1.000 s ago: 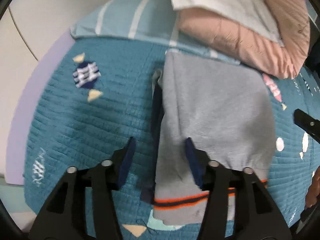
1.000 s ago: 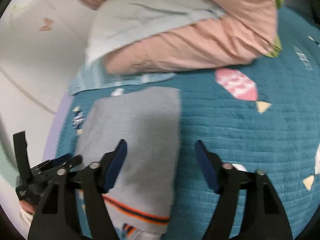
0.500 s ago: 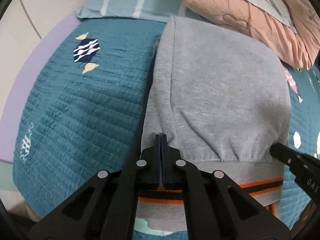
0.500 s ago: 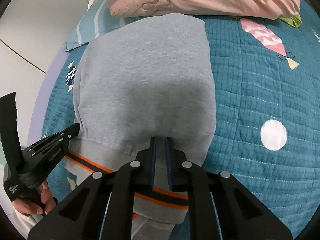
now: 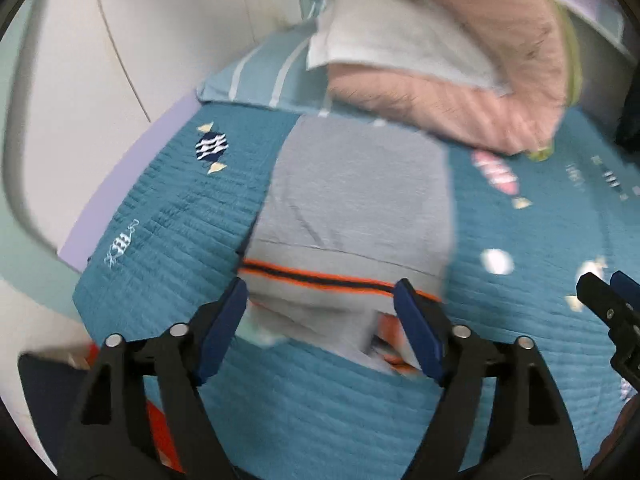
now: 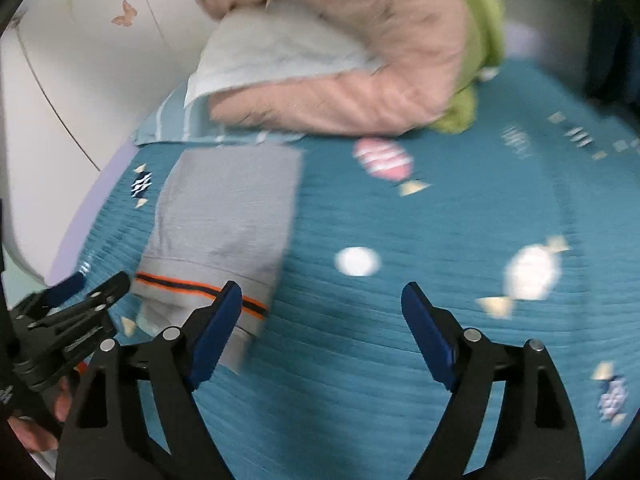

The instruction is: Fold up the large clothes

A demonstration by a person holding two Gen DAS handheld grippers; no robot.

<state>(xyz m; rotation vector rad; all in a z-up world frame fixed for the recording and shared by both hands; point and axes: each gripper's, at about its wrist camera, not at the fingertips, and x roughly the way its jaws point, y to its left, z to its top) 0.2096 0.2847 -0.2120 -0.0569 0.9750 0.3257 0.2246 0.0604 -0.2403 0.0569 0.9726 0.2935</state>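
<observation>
A folded grey sweatshirt (image 5: 356, 200) with an orange and dark striped hem lies flat on the teal quilt (image 5: 168, 216). My left gripper (image 5: 320, 320) hovers above the sweatshirt's near hem; its jaws are opening wide and the pads touch nothing. In the right wrist view the same sweatshirt (image 6: 228, 208) sits to the left. My right gripper (image 6: 322, 312) is over bare quilt beside the sweatshirt's right edge, jaws opening, nothing between them. Each gripper shows at the edge of the other's view.
A pink puffy jacket (image 5: 452, 92) with a white cloth (image 5: 392, 44) on it lies at the head of the bed, over a striped blue pillow (image 5: 256, 80). Green fabric (image 6: 476, 64) pokes out beside the jacket. A white wall (image 5: 120, 60) runs along the left.
Both grippers were shut on the sweatshirt's near hem half a second ago; now they have let go, opened wide and pulled back and up. The sweatshirt lies folded shorter.
</observation>
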